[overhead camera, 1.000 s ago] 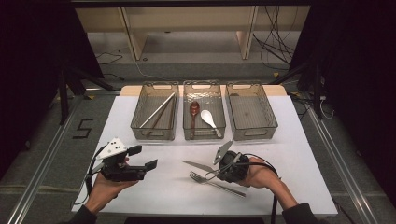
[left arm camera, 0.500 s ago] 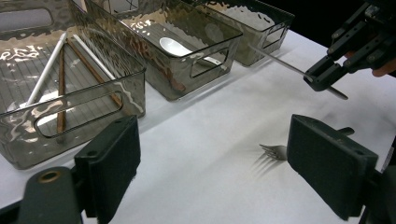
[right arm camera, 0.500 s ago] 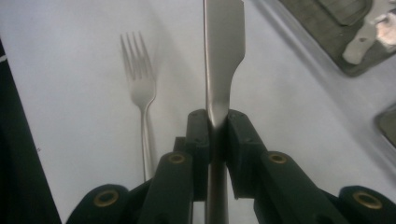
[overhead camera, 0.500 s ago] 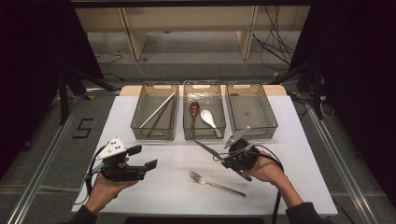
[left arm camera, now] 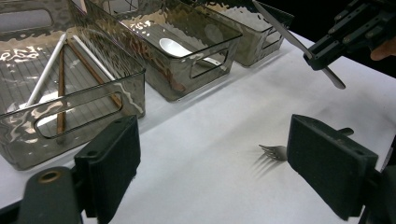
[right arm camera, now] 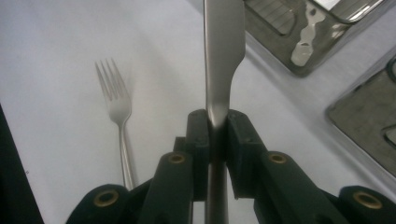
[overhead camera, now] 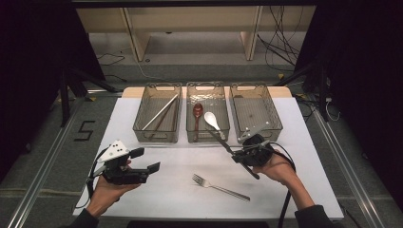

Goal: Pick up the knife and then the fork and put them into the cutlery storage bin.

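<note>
Three clear bins stand in a row at the upper middle of the high view, and the work now centres on a table knife (overhead camera: 227, 142) clamped in the right gripper (overhead camera: 243, 155). A second ago that gripper sat lower in the frame, just beside the fork (overhead camera: 219, 186); since then it has lifted and drifted up and to the right, so the knife hangs clear of the sheet with its blade pointing toward the near edge of the middle bin (overhead camera: 207, 111). The right gripper view shows the two black jaws pressed tight on the knife's neck (right arm camera: 215, 112). This looks like a sorting job: the left bin (overhead camera: 158, 113) holds chopsticks, the middle one a brown spoon and a white spoon, and the right bin (overhead camera: 255, 110) appears empty, so the knife probably goes there. The fork has stayed flat on the sheet at the lower middle, untouched.

The left gripper (overhead camera: 145, 160) has kept still at the lower left, jaws standing wide apart with nothing between them, as its own view confirms.

The table wears a plain white sheet (overhead camera: 294, 190), clean and matte. Around it the room is dark, with black drapes at both sides, grey floor, loose cables at the upper right, pale wooden shelf legs behind, and a "5" marked on the floor at the left
</note>
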`<state>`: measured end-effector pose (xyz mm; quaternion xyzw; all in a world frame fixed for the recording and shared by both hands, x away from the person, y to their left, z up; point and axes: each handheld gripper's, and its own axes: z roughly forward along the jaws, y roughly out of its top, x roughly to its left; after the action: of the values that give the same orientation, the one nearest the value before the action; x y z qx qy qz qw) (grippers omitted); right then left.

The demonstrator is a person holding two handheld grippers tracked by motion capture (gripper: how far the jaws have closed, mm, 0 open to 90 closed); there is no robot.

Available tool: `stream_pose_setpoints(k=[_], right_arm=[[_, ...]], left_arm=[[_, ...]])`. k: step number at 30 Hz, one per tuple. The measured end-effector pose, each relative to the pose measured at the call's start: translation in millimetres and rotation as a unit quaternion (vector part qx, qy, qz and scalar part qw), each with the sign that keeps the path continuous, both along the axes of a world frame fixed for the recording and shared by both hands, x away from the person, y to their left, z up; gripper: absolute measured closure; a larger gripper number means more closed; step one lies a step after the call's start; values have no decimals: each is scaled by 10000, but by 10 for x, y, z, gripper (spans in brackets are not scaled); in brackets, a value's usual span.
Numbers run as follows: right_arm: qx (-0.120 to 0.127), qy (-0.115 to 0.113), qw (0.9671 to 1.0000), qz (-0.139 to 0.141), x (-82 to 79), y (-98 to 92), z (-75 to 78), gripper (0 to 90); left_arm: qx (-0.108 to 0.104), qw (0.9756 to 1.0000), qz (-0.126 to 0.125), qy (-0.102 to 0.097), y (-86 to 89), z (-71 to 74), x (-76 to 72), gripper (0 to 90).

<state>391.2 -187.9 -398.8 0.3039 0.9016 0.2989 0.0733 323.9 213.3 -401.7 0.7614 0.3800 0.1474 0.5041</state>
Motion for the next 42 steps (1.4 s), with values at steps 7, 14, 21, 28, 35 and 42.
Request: stream_pose_setpoints(k=[7,14,21,28,35,42], right_arm=[[195,-30,9996,-179,35,-66,24,810],[361,-62,9987,-357,59,-137,61,810],[508,-79,9972,-541,95,-203,89,810],[660,-131,9949,-755,139,-288,126,809],[822,-166,9916,-986,204,-379,178,810],[1051,-171,9875,-1165,274,-432,213,810]], left_arm=[[-25,10000,9,4,-1,0,0,170],[4,10000,-3,1,-1,-1,0,170],[16,10000,-1,4,0,-4,2,171],[11,10000,4,8,-2,-5,3,170],[12,10000,13,9,-2,-7,4,170],[20,10000,19,15,1,-8,7,170]])
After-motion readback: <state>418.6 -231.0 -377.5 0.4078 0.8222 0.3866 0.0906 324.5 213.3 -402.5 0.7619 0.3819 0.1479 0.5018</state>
